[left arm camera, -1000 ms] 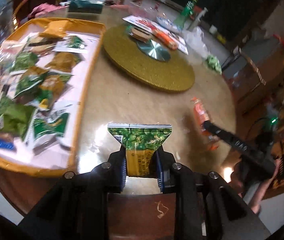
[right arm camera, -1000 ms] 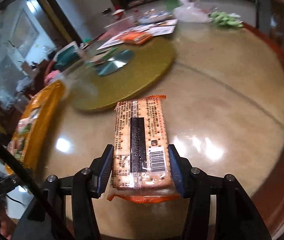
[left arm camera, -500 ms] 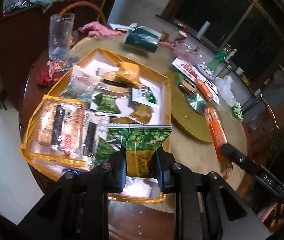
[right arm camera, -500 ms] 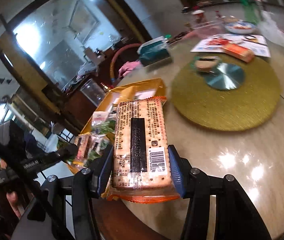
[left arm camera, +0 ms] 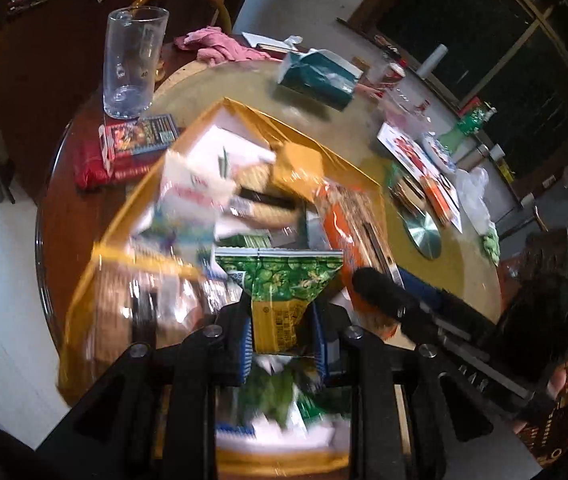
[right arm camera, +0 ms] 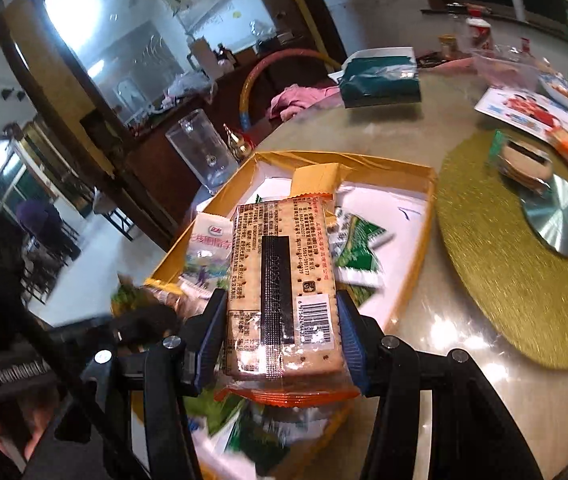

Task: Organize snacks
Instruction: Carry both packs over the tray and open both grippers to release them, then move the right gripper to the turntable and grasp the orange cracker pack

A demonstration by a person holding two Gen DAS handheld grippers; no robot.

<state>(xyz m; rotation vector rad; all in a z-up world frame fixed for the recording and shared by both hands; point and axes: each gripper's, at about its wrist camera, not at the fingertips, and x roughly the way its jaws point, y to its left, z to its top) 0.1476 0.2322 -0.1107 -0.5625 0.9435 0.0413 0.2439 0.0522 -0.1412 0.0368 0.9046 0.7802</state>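
Left hand-held gripper (left arm camera: 284, 326) pinches the green snack pouch (left arm camera: 280, 280), right hand-held gripper (right arm camera: 282, 320) clamps the cracker pack (right arm camera: 284, 280), both above the yellow tray (right arm camera: 424, 216).

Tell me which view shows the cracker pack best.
The right wrist view: the cracker pack sits sharp and centred in the right gripper, label and barcode facing the camera. The left wrist view shows it only blurred and side-on, above the yellow tray.
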